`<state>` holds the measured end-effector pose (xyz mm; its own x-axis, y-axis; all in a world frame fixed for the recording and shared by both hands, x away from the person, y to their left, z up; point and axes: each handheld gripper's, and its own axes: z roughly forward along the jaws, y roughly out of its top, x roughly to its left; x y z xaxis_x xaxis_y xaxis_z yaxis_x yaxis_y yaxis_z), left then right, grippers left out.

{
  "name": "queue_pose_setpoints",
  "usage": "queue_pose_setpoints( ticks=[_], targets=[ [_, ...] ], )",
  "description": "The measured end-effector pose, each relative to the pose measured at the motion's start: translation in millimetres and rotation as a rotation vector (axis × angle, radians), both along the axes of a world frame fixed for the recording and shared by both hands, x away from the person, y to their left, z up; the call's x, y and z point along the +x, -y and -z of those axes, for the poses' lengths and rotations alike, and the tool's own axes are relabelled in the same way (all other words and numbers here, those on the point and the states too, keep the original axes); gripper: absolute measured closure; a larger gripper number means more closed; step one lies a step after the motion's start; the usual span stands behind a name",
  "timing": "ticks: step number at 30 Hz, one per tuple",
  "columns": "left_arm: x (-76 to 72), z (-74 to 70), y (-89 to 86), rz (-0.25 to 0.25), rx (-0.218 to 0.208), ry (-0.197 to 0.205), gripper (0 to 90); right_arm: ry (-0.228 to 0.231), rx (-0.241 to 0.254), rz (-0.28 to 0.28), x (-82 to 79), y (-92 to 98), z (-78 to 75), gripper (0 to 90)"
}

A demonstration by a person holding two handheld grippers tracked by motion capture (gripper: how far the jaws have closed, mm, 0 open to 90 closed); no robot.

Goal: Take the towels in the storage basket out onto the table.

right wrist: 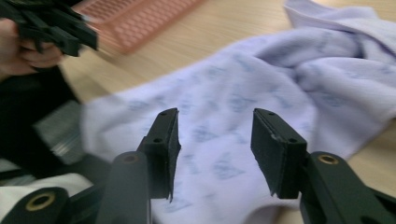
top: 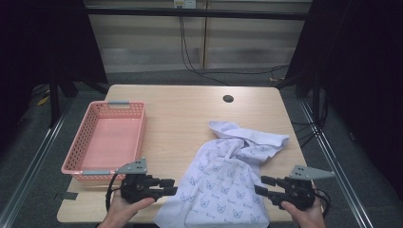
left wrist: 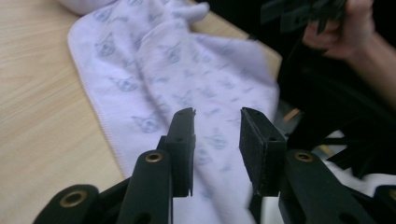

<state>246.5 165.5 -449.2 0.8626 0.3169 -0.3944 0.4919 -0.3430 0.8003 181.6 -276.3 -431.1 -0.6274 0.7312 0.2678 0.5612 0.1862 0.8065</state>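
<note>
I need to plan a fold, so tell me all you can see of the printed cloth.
The cloth is pale lilac, soft-looking fabric with a small repeated blue-grey print and a stitched edge. It lies on the table, flat near the front edge, bunched and folded at its far end. It is right of the pink basket, apart from it.

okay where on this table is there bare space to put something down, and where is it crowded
Bare wood runs across the far side of the table, from the pink basket to the dark hole, and in the strip between the basket and the printed cloth. The basket itself is empty. The near edge is crowded: the cloth lies there between the left gripper and the right gripper.
</note>
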Motion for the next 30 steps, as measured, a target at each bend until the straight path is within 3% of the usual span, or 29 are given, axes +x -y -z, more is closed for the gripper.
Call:
queue_pose_setpoints(
  ticks=[1, 2, 3, 5, 6, 8, 9, 10, 12, 13, 14, 15, 16, 18, 20, 22, 23, 24, 25, 26, 27, 28, 29, 30],
  targets=[
    [4.6, 4.7, 7.6, 0.020, 0.019, -0.015, 66.3, 0.000, 0.000, 0.000, 0.0, 0.0, 0.0, 52.0],
    [11.5, 12.3, 23.6, 0.051, 0.049, -0.005, 68.7, -0.021, -0.013, 0.000, 18.6, 1.8, 8.2, 52.4],
    [11.5, 12.3, 23.6, 0.051, 0.049, -0.005, 68.8, -0.021, -0.013, 0.000, 18.6, 1.8, 8.2, 52.4],
    [20.5, 20.8, 40.4, 0.084, 0.082, -0.024, 68.4, -0.027, -0.050, 0.010, 35.5, 3.4, 15.9, 52.7],
    [30.7, 31.2, 56.5, 0.085, 0.154, -0.023, 64.8, -0.053, -0.050, -0.013, 50.0, 2.9, 23.2, 53.2],
    [36.4, 36.2, 62.0, 0.085, 0.174, -0.018, 63.7, -0.055, -0.070, -0.017, 55.7, 1.2, 27.0, 53.2],
    [41.3, 41.1, 67.0, 0.075, 0.168, -0.041, 62.9, -0.068, -0.081, -0.024, 60.8, -0.5, 31.3, 53.2],
    [45.2, 46.4, 73.8, 0.090, 0.211, -0.033, 59.5, -0.088, -0.095, -0.029, 68.5, -4.3, 40.8, 52.9],
    [44.5, 49.4, 76.2, 0.117, 0.206, -0.045, 60.0, -0.100, -0.111, -0.034, 70.7, -6.6, 45.9, 51.3],
    [41.0, 50.3, 78.7, 0.132, 0.242, -0.036, 61.6, -0.107, -0.121, -0.027, 71.4, -9.0, 51.3, 50.3],
    [35.4, 50.6, 80.4, 0.126, 0.254, 0.004, 75.5, -0.123, -0.135, -0.030, 71.1, -11.3, 56.3, 53.0],
    [32.1, 49.9, 80.5, 0.147, 0.276, 0.007, 75.5, -0.124, -0.157, -0.038, 70.3, -14.4, 60.2, 59.9],
    [28.9, 50.1, 79.7, 0.149, 0.274, 0.005, 81.1, -0.124, -0.171, -0.042, 68.6, -17.1, 61.5, 63.0],
    [23.3, 48.1, 74.1, 0.164, 0.298, 0.012, 85.7, -0.120, -0.182, -0.054, 65.6, -20.2, 60.1, 81.0],
    [14.9, 48.1, 65.4, 0.155, 0.291, -0.013, 86.0, -0.126, -0.156, -0.079, 60.1, -21.4, 56.8, 85.3],
    [-6.9, 46.4, 50.7, 0.180, 0.305, -0.025, 86.0, -0.150, -0.146, -0.143, 46.5, -27.3, 55.3, 86.0],
    [-6.9, 46.4, 50.7, 0.180, 0.305, -0.025, 85.9, -0.150, -0.146, -0.143, 46.5, -27.3, 55.3, 86.0],
    [-22.5, 46.1, 41.4, 0.201, 0.298, -0.065, 85.8, -0.176, -0.154, -0.190, 35.0, -34.8, 55.6, 85.8],
    [-22.5, 46.1, 41.4, 0.201, 0.298, -0.065, 85.6, -0.176, -0.154, -0.190, 35.0, -34.8, 55.6, 85.8],
    [-30.5, 46.7, 37.5, 0.211, 0.295, -0.076, 85.4, -0.188, -0.152, -0.237, 23.0, -41.8, 54.4, 84.4],
    [-37.1, 47.4, 34.4, 0.239, 0.280, -0.097, 85.4, -0.188, -0.152, -0.237, 23.0, -41.8, 54.4, 84.4],
    [-43.7, 47.3, 32.6, 0.252, 0.284, -0.111, 83.5, -0.189, -0.142, -0.244, 14.3, -45.4, 50.0, 74.5],
    [-48.5, 48.1, 31.4, 0.270, 0.258, -0.117, 83.5, -0.189, -0.142, -0.244, 14.3, -45.4, 50.0, 74.5],
    [-51.6, 45.1, 30.5, 0.260, 0.248, -0.087, 80.2, -0.184, -0.125, -0.229, 11.9, -45.1, 47.5, 67.0]
  ],
)
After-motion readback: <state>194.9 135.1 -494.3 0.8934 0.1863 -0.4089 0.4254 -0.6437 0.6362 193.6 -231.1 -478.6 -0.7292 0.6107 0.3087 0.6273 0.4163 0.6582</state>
